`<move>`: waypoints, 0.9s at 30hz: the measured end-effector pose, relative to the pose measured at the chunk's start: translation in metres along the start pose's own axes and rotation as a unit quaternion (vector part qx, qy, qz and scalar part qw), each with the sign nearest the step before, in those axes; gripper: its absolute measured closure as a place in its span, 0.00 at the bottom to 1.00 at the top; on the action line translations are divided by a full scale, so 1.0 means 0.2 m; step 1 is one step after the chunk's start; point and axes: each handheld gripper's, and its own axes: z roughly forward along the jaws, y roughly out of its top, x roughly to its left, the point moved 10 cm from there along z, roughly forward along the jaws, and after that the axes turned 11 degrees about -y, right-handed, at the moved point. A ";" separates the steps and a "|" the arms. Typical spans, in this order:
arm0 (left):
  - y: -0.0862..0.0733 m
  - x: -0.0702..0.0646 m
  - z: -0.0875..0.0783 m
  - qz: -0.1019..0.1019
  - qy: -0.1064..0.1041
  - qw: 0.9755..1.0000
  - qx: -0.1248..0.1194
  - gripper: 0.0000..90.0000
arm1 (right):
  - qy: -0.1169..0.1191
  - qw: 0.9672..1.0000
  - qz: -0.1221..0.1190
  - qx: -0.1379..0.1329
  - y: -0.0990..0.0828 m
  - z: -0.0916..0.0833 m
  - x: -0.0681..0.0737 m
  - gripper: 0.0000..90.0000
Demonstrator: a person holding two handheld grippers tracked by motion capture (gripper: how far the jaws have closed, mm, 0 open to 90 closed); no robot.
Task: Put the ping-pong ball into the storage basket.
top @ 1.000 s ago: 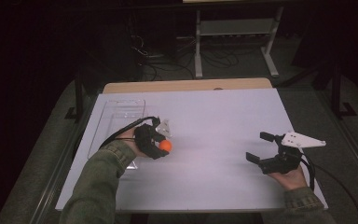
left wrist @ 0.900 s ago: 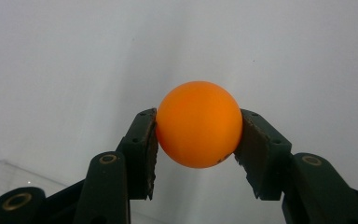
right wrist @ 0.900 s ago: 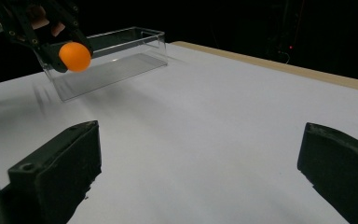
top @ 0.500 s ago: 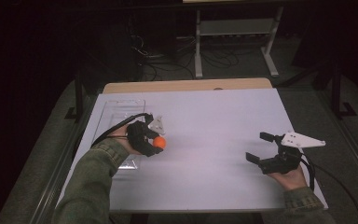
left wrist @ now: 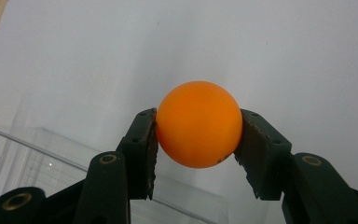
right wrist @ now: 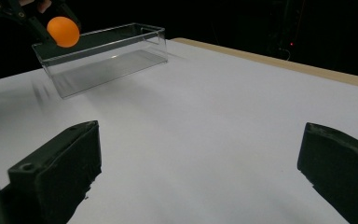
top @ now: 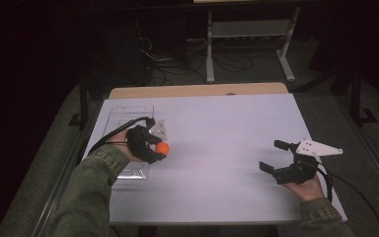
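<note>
We are holding the ball (left wrist: pixel 198 124) in the left gripper (top: pixel 159 148), its two pads pinching the ball at opposite sides. In the high view, the ball is sitting clear of the table (top: pixel 217 128), just beside the near right edge of the clear bin (top: pixel 128 111). In the right gripper view, the ball is hanging above the bin's near corner, not yet over the open middle.

We are judging the pickup as done: the ball is off the table and firmly seated between the pads. The placement is what is left. The bin is looking empty in both views that show its floor, so we are still needing to carry the ball over the rim, bring it down inside and release it.

We are keeping the right gripper (top: pixel 280 159) at the far right side of the table, well apart from the bin, its jaws spread wide with nothing between them
</note>
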 end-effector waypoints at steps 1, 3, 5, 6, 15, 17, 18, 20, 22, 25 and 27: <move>0.00 0.00 -0.01 -0.002 0.002 1.000 0.000 0.56 | 0.000 1.000 0.000 0.000 0.00 0.00 0.00 0.00; -0.01 0.00 -0.02 -0.004 0.003 1.000 0.000 0.56 | 0.000 1.000 0.000 0.000 0.00 0.00 0.00 0.00; -0.02 0.01 -0.03 -0.006 0.005 1.000 0.001 0.56 | 0.000 1.000 0.000 0.001 0.00 0.00 0.00 0.00; -0.03 0.01 -0.04 -0.006 0.006 1.000 0.001 0.56 | 0.000 1.000 -0.001 0.001 0.00 0.00 0.00 0.00; -0.06 0.03 -0.10 -0.014 0.022 1.000 0.001 0.56 | 0.000 1.000 -0.001 0.002 0.00 0.01 0.00 0.00; -0.09 0.05 -0.14 -0.022 0.026 0.999 -0.003 0.56 | 0.001 1.000 0.000 0.004 -0.01 0.01 0.00 0.00; -0.10 0.05 -0.15 -0.024 0.028 0.999 -0.003 0.56 | 0.001 1.000 0.000 0.004 -0.01 0.01 0.00 0.00; -0.11 0.06 -0.15 -0.025 0.029 0.999 -0.003 0.56 | 0.001 1.000 -0.001 0.003 -0.01 0.01 0.00 0.00; -0.13 0.06 -0.18 -0.027 0.031 0.999 0.005 0.56 | 0.001 1.000 0.000 0.004 -0.01 0.01 0.00 0.00; -0.15 0.07 -0.19 -0.028 0.034 0.999 0.008 0.56 | 0.001 1.000 0.000 0.005 -0.01 0.01 0.00 0.00; -0.16 0.07 -0.20 -0.029 0.036 0.999 0.014 0.56 | 0.001 1.000 0.000 0.005 -0.01 0.01 0.00 0.00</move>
